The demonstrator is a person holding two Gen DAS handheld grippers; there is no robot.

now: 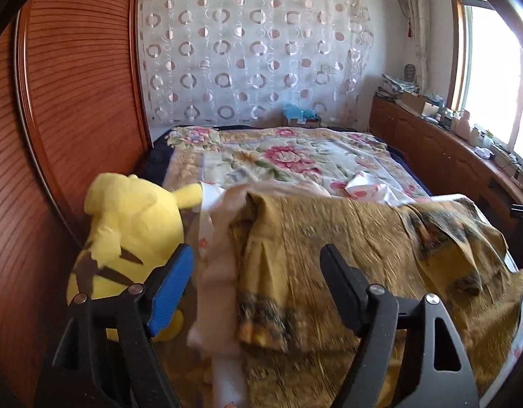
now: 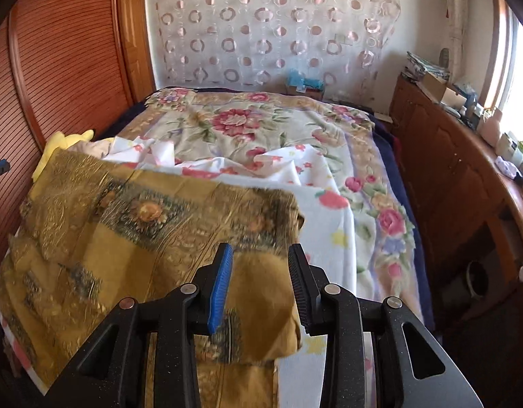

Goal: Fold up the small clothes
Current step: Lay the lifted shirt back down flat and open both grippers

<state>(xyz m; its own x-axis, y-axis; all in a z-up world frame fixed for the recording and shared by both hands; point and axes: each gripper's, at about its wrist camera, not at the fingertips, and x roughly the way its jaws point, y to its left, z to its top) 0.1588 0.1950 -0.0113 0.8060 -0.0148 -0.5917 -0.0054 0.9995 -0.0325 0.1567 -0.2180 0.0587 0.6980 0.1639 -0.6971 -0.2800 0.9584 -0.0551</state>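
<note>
Your left tongs (image 1: 258, 289) stand wide over the near edge of the mustard patterned garment (image 1: 346, 255), with nothing pressed between the pads. Your right tongs (image 2: 259, 285) are narrower but parted too, the cloth's corner lying under the gap and free of both pads. That garment is spread across the near end of the bed (image 2: 390, 204), on a white sheet with small flowers (image 2: 326, 224).

No writing or brand can be read in either view; the pictures are blurred and the far clutter is too small.

Only your left view shows the pale pink cloth (image 1: 217, 272) bunched along the garment's left edge, and most of the yellow plush toy (image 1: 125, 238) against the wooden wardrobe (image 1: 74, 102). Your right view catches just the toy's ears, but it shows the garment's right fold and the dark round opening low in the wooden cabinet (image 2: 448, 176).

Farther off lie the rose bedspread (image 2: 234, 122), a blue item by the wall, then the circle-patterned curtain (image 1: 248, 51).
</note>
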